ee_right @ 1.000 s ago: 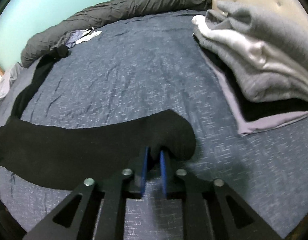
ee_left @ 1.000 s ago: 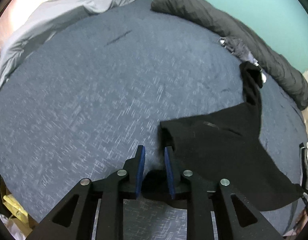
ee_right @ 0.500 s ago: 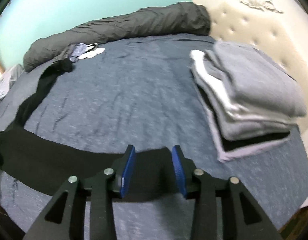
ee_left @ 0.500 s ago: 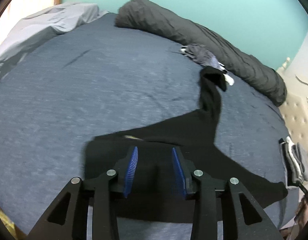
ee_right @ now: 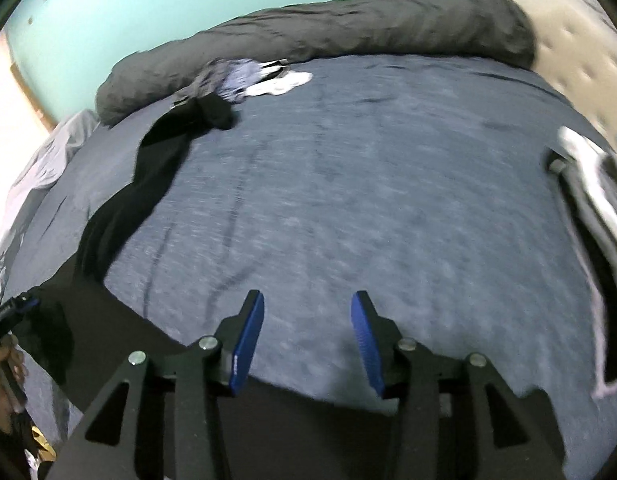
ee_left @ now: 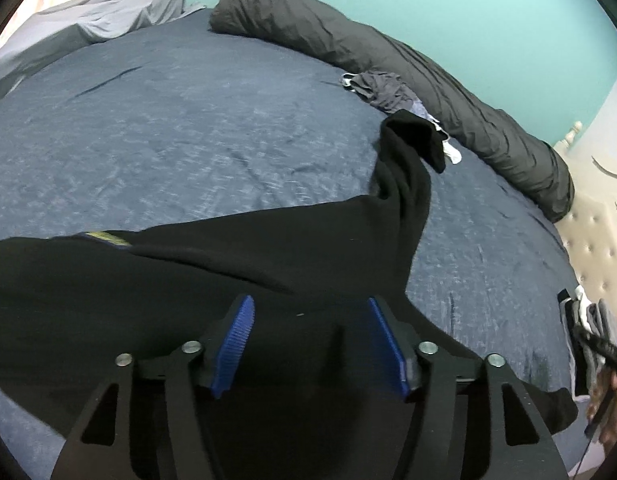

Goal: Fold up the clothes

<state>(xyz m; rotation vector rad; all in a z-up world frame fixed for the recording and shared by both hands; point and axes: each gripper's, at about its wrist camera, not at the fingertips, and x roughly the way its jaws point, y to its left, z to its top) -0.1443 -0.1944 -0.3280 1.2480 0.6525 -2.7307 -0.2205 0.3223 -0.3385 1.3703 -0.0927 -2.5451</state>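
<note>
A black long-sleeved garment lies flat across the near part of the blue bed, one sleeve running toward the far side. My left gripper hangs open above the garment's body, holding nothing. In the right wrist view the same garment stretches along the left and under the near edge. My right gripper is open above the bedsheet, just past the garment's edge, with nothing between its fingers.
A rolled dark grey duvet lines the far side below the teal wall. Small crumpled clothes lie beside it. A stack of folded grey and white clothes sits at the right by the tufted headboard. A pale sheet is bunched at far left.
Both grippers let go of the black garment's edge and opened wide. They rose and drew back, and the garment now lies spread flat on the bed.
</note>
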